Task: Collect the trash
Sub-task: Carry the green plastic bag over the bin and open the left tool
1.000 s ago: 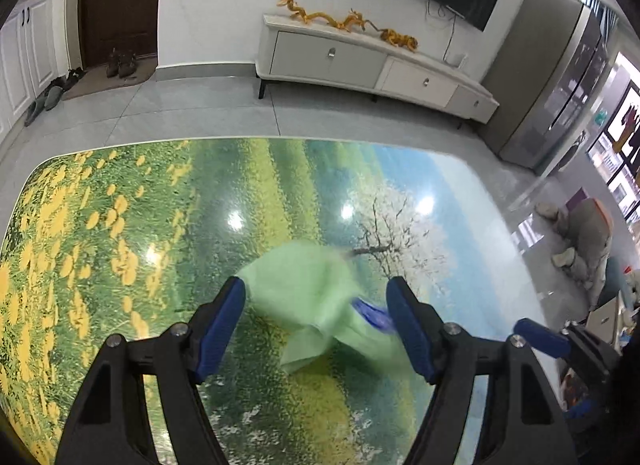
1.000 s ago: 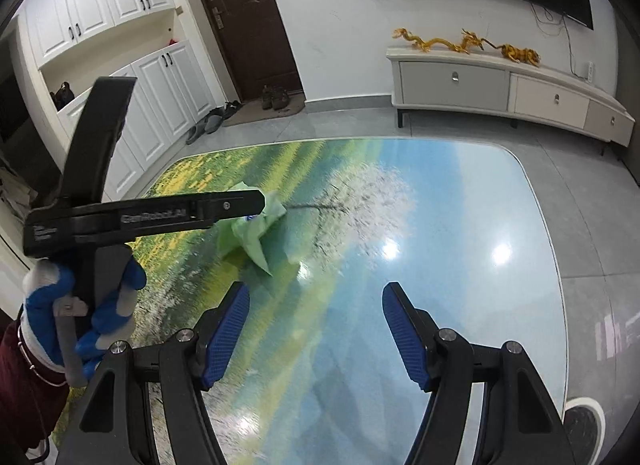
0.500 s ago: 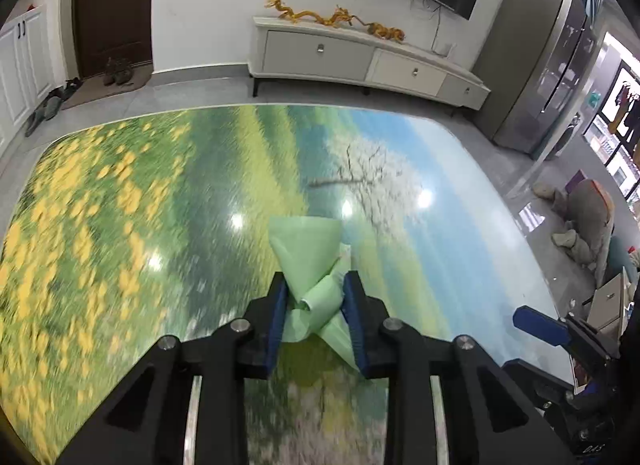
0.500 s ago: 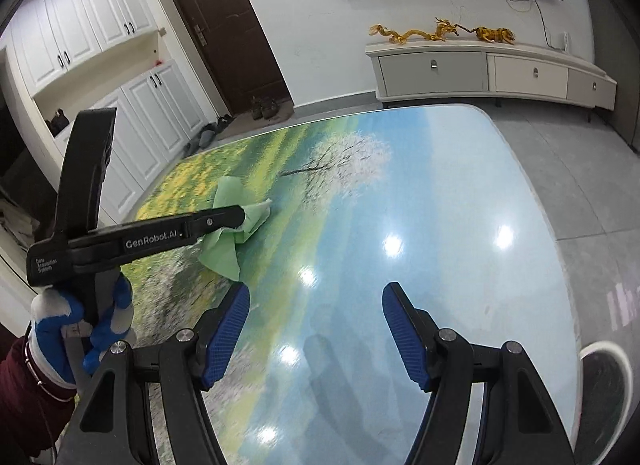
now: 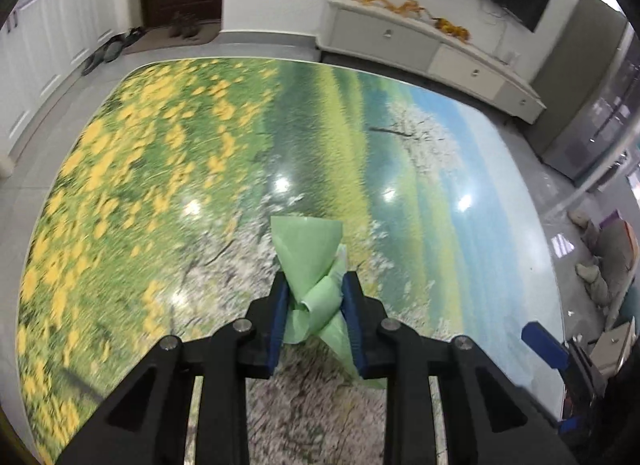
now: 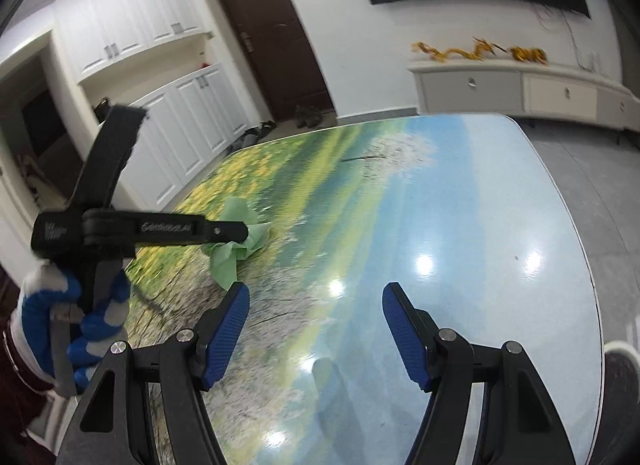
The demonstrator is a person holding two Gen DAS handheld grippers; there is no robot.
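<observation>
A crumpled pale green plastic bag (image 5: 310, 261) is pinched between the blue pads of my left gripper (image 5: 316, 297), which is shut on it just above the table. In the right wrist view the same green bag (image 6: 234, 245) hangs from the left gripper (image 6: 240, 231) at the left, held by a hand in a blue and white glove (image 6: 76, 317). My right gripper (image 6: 316, 317) stands open over the table's near right part, nothing between its blue fingers. One blue fingertip of the right gripper (image 5: 544, 345) shows at the right edge of the left wrist view.
The glossy table (image 5: 180, 153) carries a landscape print of yellow flowers, grass and sky. Its right edge (image 6: 584, 249) drops to grey floor tiles. A white TV cabinet (image 6: 520, 89) with golden dragon figures stands behind, and white cupboards (image 6: 176, 137) and a dark door (image 6: 272, 33) at the left.
My left gripper closed on the green bag and carried it leftward over the table. The right gripper also shifted across the table, staying open.
</observation>
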